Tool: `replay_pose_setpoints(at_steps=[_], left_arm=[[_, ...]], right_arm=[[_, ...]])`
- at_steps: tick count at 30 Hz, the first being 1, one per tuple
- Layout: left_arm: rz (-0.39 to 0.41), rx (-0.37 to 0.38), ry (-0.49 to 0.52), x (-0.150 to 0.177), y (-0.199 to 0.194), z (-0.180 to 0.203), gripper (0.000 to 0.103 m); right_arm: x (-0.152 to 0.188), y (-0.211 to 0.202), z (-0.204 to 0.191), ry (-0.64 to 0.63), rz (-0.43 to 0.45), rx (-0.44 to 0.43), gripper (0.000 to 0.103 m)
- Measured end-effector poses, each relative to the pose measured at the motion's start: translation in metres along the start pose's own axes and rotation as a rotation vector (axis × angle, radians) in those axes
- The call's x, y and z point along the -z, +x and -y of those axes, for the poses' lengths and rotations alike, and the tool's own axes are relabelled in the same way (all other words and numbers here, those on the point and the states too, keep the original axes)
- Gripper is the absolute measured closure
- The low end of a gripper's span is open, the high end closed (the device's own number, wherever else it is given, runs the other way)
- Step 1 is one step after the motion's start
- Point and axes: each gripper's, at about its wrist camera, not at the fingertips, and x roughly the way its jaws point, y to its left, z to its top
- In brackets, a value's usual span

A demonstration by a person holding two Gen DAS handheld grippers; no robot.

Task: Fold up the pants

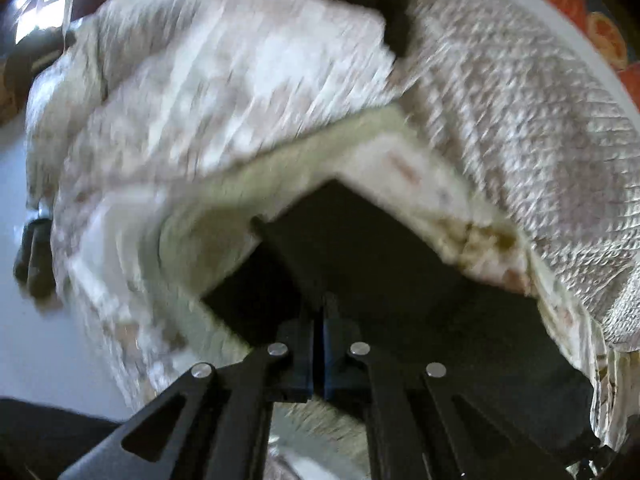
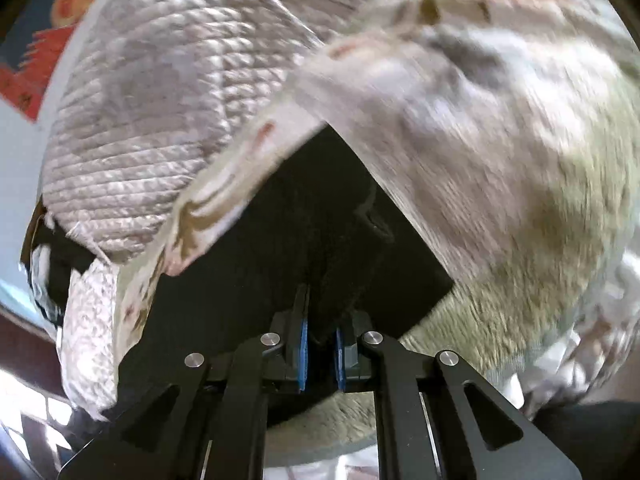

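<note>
The black pants (image 1: pixel 360 248) hang as a stretched dark panel straight ahead in the left wrist view. My left gripper (image 1: pixel 318 316) is shut on their edge, the fabric rising from between the fingers. In the right wrist view the same black pants (image 2: pixel 320 216) spread up from my right gripper (image 2: pixel 320 336), which is shut on a fold of the cloth between its blue pads (image 2: pixel 303 344). Both grippers hold the pants lifted above the bed. The rest of the garment is hidden behind the near panel.
A quilted pale bedspread (image 1: pixel 500 128) (image 2: pixel 152 92) with a floral underside lies bunched under and behind the pants. A red and blue patterned hanging (image 2: pixel 60 32) is on the wall. A white floor or wall area (image 1: pixel 24 300) is at the left.
</note>
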Motion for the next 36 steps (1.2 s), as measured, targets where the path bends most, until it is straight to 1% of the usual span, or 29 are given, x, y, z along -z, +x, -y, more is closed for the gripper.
replay_pose_setpoints(at_steps=[1, 3, 5, 8, 9, 10, 11, 13, 15, 17, 18, 19, 20, 22, 24, 25, 26, 27, 28, 29, 31, 33, 35, 36], left_arm=[[-0.006, 0.0, 0.001, 0.002, 0.001, -0.001, 0.099], [0.009, 0.002, 0.01, 0.004, -0.003, 0.0, 0.099], [0.017, -0.001, 0.025, 0.002, -0.005, 0.003, 0.099], [-0.026, -0.025, 0.03, 0.003, 0.003, 0.002, 0.097], [-0.037, -0.034, 0.025, 0.003, 0.004, 0.0, 0.094], [-0.03, -0.045, 0.016, 0.002, 0.001, -0.002, 0.093], [-0.021, -0.053, 0.007, 0.0, -0.003, -0.005, 0.092], [0.021, -0.074, -0.016, -0.006, -0.016, -0.01, 0.09], [0.079, -0.097, -0.02, -0.013, -0.029, -0.01, 0.086], [0.109, -0.069, -0.022, -0.019, -0.039, -0.005, 0.075], [0.114, -0.04, -0.008, -0.02, -0.041, 0.001, 0.073], [0.111, -0.005, 0.013, -0.02, -0.042, 0.009, 0.069], [0.1, 0.031, 0.037, -0.018, -0.041, 0.017, 0.067], [0.047, 0.102, 0.095, -0.011, -0.031, 0.036, 0.066], [-0.016, 0.153, 0.165, -0.001, -0.016, 0.055, 0.066], [-0.043, 0.159, 0.195, 0.004, -0.008, 0.062, 0.066], [-0.073, 0.16, 0.218, 0.009, -0.001, 0.067, 0.066], [-0.115, 0.159, 0.234, 0.014, 0.009, 0.072, 0.066], [-0.153, 0.146, 0.242, 0.017, 0.018, 0.074, 0.067], [-0.16, 0.137, 0.256, 0.019, 0.02, 0.075, 0.067], [-0.137, 0.131, 0.288, 0.018, 0.016, 0.08, 0.066], [-0.131, 0.138, 0.309, 0.012, 0.015, 0.088, 0.066], [-0.127, 0.138, 0.339, 0.006, 0.018, 0.098, 0.066], [-0.121, 0.133, 0.36, 0.003, 0.019, 0.103, 0.066]], right_arm=[[0.001, -0.003, -0.001, -0.005, 0.007, 0.0, 0.094], [0.0, -0.01, -0.002, -0.012, 0.032, 0.0, 0.094], [-0.001, -0.007, -0.003, -0.02, 0.023, 0.016, 0.094], [0.001, 0.0, 0.001, -0.014, -0.014, 0.05, 0.094], [0.001, -0.002, 0.001, -0.012, -0.011, 0.06, 0.094], [0.002, -0.008, 0.0, -0.005, -0.001, 0.067, 0.092], [0.002, -0.013, -0.001, -0.004, 0.011, 0.085, 0.085], [0.002, -0.029, -0.004, -0.006, 0.063, 0.127, 0.08], [0.002, -0.044, -0.01, -0.029, 0.13, 0.171, 0.08], [0.003, -0.055, -0.02, -0.082, 0.205, 0.204, 0.08], [0.003, -0.057, -0.025, -0.111, 0.229, 0.211, 0.08], [0.004, -0.055, -0.032, -0.153, 0.234, 0.202, 0.08], [0.005, -0.051, -0.038, -0.186, 0.221, 0.185, 0.08], [0.01, -0.041, -0.048, -0.254, 0.187, 0.156, 0.08], [0.015, -0.024, -0.051, -0.304, 0.136, 0.162, 0.08], [0.016, -0.01, -0.046, -0.293, 0.074, 0.2, 0.08], [0.015, -0.002, -0.039, -0.273, 0.043, 0.208, 0.08], [0.014, 0.001, -0.035, -0.254, 0.03, 0.198, 0.08], [0.013, 0.0, -0.034, -0.247, 0.036, 0.189, 0.08], [0.011, -0.004, -0.037, -0.255, 0.052, 0.182, 0.08], [0.006, -0.007, -0.047, -0.29, 0.082, 0.163, 0.08], [-0.003, -0.004, -0.061, -0.356, 0.105, 0.171, 0.08], [-0.011, 0.006, -0.071, -0.394, 0.096, 0.157, 0.075], [-0.016, 0.013, -0.075, -0.41, 0.086, 0.151, 0.075]])
